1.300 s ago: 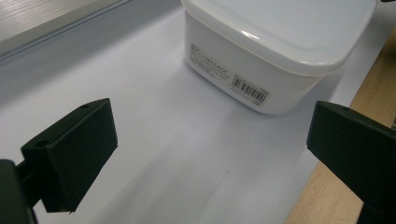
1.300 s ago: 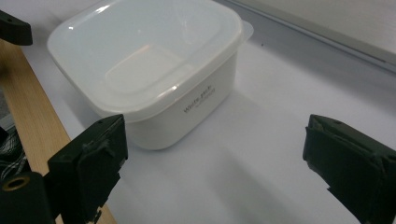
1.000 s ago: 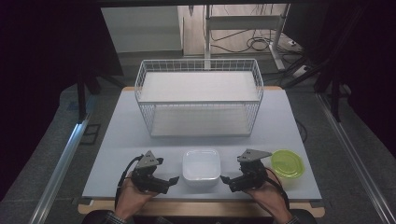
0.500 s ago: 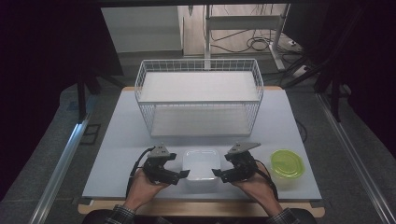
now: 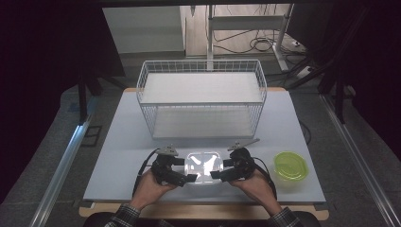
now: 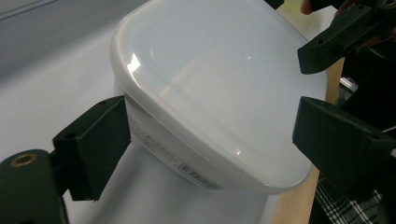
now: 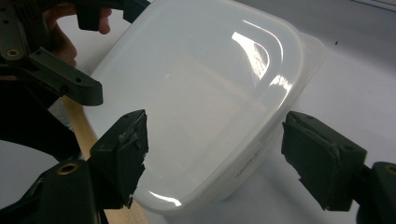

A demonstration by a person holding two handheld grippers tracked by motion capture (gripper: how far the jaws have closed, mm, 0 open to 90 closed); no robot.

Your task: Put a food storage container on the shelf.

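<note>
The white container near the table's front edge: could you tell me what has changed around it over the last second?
Both grippers, left and right, moved inward and now flank the white container, jaws open and not yet clamped. The container, wire basket and green lid stayed put.

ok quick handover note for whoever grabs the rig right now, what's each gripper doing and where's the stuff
Left hand-held gripper: open, jaws straddling the left side of the white container, not clamped.
Right hand-held gripper: open, jaws straddling the container's right side, not clamped.
Container: sits at the table's near edge, centre, with its lid on.
Green lid: flat on the table to the right, untouched.
Wire basket: at the back of the table, nothing in it.
Done: both grippers lined up on the container.
Left: probably close both and lift; where it goes is not clear, maybe the basket.
</note>
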